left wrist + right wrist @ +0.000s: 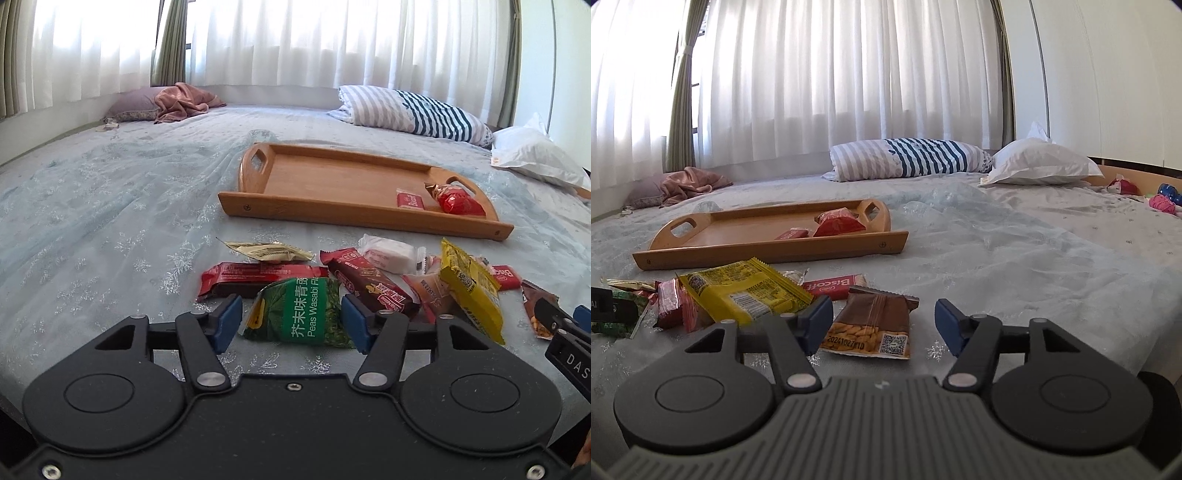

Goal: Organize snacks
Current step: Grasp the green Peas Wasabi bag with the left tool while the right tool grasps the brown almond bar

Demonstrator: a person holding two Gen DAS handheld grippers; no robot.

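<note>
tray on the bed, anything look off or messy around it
The wooden tray holds only two red snacks, bunched at one end. The other snacks lie in a loose, overlapping heap on the bedspread in front of it.

Loose snack packets [369,284] before wooden tray [317,177]

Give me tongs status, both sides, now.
Left tongs: open, straddling the green wasabi peas pack, pads not pressing.
Right tongs: open around the brown almond packet, not gripping.
</note>
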